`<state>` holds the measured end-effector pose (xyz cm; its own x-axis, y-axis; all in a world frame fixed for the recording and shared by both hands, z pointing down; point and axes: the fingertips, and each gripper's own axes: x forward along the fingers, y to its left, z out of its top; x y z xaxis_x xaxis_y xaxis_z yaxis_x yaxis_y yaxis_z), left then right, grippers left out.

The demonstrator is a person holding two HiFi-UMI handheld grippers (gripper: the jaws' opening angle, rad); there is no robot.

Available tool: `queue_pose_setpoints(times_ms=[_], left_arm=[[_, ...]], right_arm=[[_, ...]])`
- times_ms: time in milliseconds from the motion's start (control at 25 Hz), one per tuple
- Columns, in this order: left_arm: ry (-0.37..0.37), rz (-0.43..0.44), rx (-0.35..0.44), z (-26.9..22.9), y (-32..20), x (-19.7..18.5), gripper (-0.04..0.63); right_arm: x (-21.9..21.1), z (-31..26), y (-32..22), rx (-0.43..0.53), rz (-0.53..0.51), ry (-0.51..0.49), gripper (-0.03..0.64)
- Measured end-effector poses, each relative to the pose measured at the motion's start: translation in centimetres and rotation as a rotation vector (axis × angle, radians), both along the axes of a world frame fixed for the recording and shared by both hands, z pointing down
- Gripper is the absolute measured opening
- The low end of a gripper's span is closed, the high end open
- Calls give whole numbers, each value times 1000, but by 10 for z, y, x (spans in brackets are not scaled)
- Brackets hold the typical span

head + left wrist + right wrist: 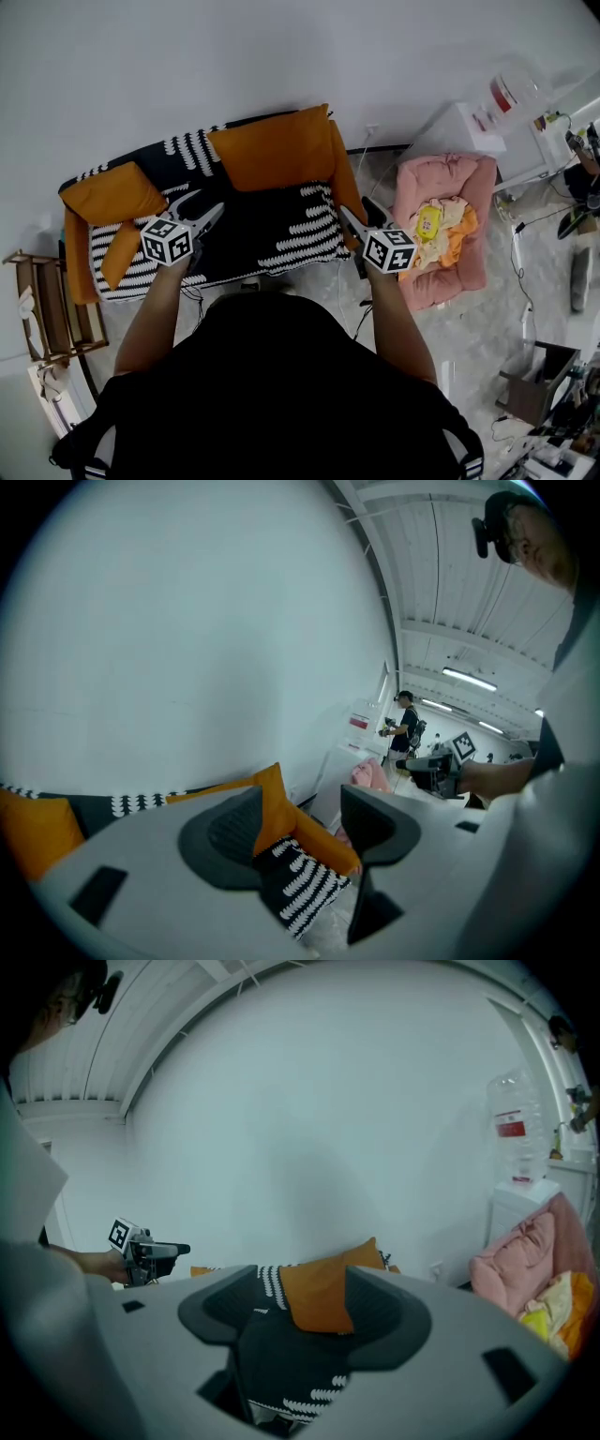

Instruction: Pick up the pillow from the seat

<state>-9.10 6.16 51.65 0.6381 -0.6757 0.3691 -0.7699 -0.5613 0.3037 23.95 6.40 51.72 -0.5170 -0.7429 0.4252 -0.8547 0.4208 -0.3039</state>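
1. As the person stands over it, the sofa point(272, 223) sits against the wall. Its black-and-white striped seat is bare in the middle.
2. The large orange pillow point(277, 148), judged to be the one to lift, leans on the backrest at the seat's right end. Nothing touches it, and smaller orange cushions point(112, 192) sit at the left end.
3. The left gripper point(206, 203) hangs over the seat's left half. Its jaws are apart with nothing between them, and the pillow shows only beyond them.
4. The right gripper point(357, 210) hangs by the sofa's right arm. Its jaws are also spread and empty, and the pillow is framed in the gap but lies apart from them.
5. By this reading no part of the lift is done. The reach to the pillow, the grip and the raise are all left.
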Motion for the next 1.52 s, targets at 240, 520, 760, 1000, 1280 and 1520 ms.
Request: queue_pose_setpoints(times_ms=[240, 520, 760, 1000, 1280, 1520], left_arm=[[7, 0, -16, 8, -10, -5, 267], [27, 6, -9, 15, -44, -14, 267], [32, 19, -28, 25, -85, -23, 267], [28, 20, -42, 32, -128, -42, 267], [43, 20, -44, 36, -173, -58, 267], [53, 36, -49, 40, -197, -68, 267]], right_arm=[[-10, 6, -10, -15, -11, 5, 295], [-17, 10, -38, -26, 2, 31, 299], [-24, 17, -71, -45, 16, 47, 301], [-40, 24, -106, -67, 26, 53, 302], [-54, 31, -139, -85, 26, 78, 304], [-64, 33, -161, -91, 49, 84, 304]])
